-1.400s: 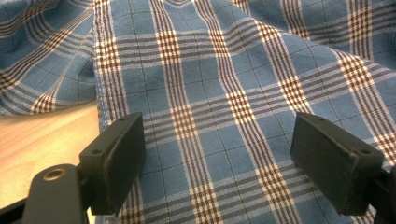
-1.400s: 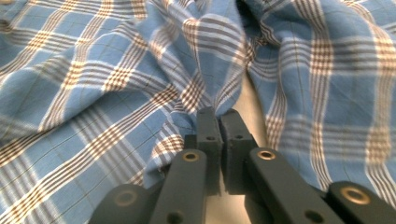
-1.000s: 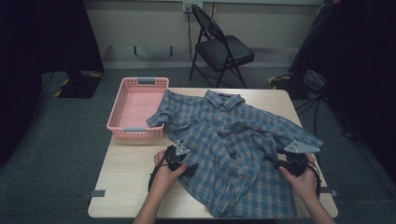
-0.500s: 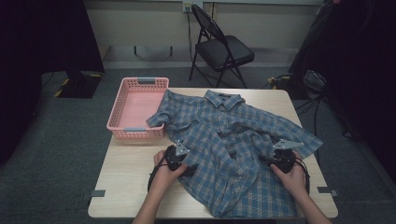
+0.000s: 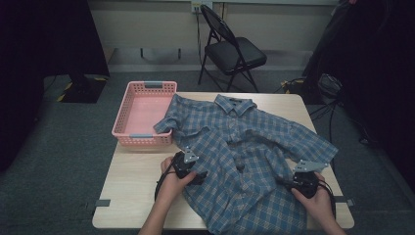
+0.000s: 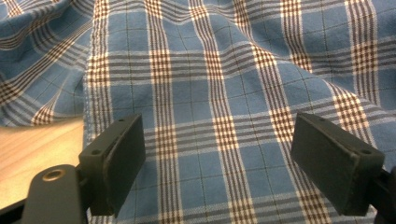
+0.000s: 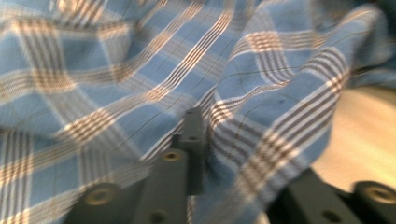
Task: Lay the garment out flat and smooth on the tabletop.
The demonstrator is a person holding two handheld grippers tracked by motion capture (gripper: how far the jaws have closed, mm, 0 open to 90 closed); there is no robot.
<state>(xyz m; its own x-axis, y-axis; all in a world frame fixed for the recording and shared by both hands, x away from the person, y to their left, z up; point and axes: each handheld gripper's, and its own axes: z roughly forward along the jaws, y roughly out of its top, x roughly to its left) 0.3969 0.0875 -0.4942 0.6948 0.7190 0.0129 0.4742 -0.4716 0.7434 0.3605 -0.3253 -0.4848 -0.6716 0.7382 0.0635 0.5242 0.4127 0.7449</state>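
The left gripper [image 6: 229, 172] has its jaws wide apart, one black pad [image 6: 119, 163] at 8 o'clock of its own view and the other at 4 o'clock, with flat blue plaid cloth lying between them and neither pad pressing on it. A strip of bare tabletop [image 6: 37, 144] shows at 9 o'clock of that view, just past the cloth's edge. In the high view this gripper [image 5: 188, 166] sits on the near-left hem of the plaid shirt [image 5: 244, 147], held by the person's left hand [image 5: 171, 183].

The right gripper [image 7: 229, 158] has a fold of the shirt [image 7: 261, 140] bunched between its jaws; these have just been opening a little, and the blurred view does not settle whether the pads still pinch the fold. In the high view it [image 5: 303, 178] rests at the shirt's right sleeve edge, at 4 o'clock of the table [image 5: 132, 191], in the right hand [image 5: 318, 203].

The shirt lies spread over the table, collar [image 5: 235, 104] toward 12 o'clock, its left sleeve reaching over the rim of a pink basket [image 5: 142, 112] at 10 o'clock. A black folding chair [image 5: 235, 49] stands beyond the table at 12 o'clock
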